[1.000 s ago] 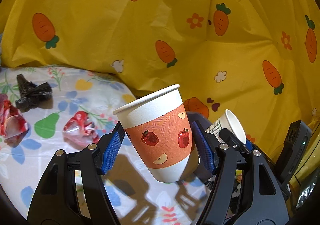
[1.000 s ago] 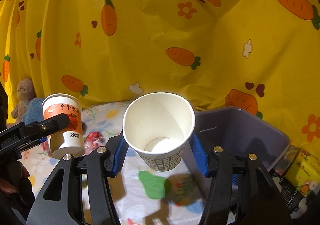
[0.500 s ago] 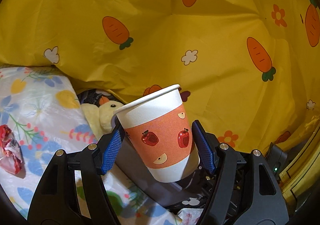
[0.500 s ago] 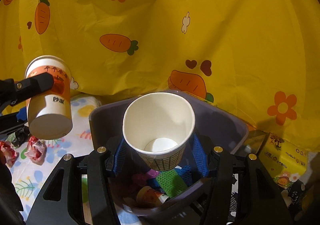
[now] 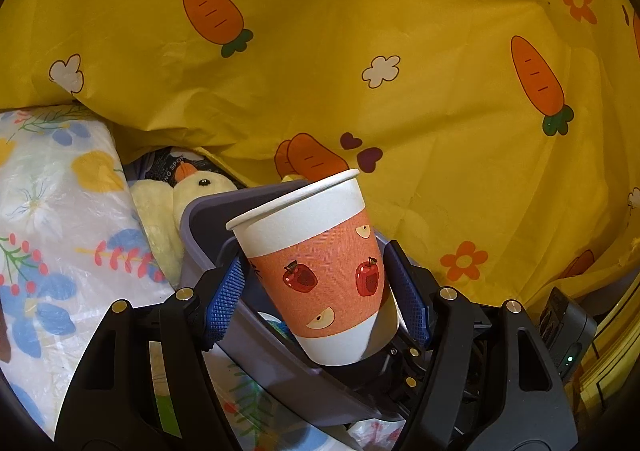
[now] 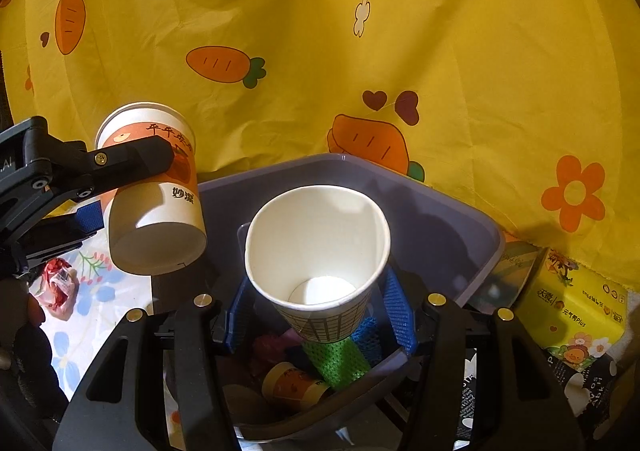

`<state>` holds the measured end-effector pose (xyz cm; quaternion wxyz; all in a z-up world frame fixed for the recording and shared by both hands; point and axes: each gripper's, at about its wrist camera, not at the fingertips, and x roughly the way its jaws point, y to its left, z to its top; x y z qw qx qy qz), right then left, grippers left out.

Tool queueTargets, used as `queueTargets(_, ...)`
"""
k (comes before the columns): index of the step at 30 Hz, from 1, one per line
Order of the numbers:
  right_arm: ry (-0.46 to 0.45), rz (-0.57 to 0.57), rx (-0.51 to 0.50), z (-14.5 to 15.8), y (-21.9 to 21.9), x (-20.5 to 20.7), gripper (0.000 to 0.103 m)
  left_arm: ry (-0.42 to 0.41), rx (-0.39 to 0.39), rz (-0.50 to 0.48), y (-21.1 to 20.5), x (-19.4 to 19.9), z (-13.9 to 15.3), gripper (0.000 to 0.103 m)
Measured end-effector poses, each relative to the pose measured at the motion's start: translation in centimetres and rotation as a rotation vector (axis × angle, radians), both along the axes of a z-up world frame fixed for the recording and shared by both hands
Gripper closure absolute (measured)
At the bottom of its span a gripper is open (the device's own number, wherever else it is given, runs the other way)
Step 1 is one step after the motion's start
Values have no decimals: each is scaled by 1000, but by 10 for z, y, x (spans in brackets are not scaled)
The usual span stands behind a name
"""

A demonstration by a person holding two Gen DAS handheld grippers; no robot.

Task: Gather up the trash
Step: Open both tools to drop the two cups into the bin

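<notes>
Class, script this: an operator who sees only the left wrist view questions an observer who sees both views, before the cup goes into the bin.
Operator: My left gripper holds the apple cup by the grey bin. What is the right gripper doing?
Observer: Its fingers are shut on a white grid cup, open end towards its camera, above the bin's inside.
Operator: What is already in the bin?
Observer: An orange cup lying on its side, beside some green mesh.
</notes>
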<state>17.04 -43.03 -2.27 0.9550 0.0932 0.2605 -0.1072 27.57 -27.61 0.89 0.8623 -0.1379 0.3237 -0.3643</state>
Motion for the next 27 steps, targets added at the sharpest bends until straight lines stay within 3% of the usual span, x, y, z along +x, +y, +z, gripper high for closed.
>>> queueTargets(17, 1, 4, -7, -6, -2, 0, 42, 38, -3, 2, -6, 7, -11, 33)
queueTargets(20, 2, 4, -10, -7, -1, 0, 38, 42, 4, 25, -2, 8, -14, 27)
queueTargets(22, -1, 6, -9, -8, -1, -2, 35, 38, -7, 48, 5, 8, -16, 17)
queueTargets(27, -20, 4, -6, -7, -1, -7, 27, 42, -13, 106, 27, 2, -18, 11)
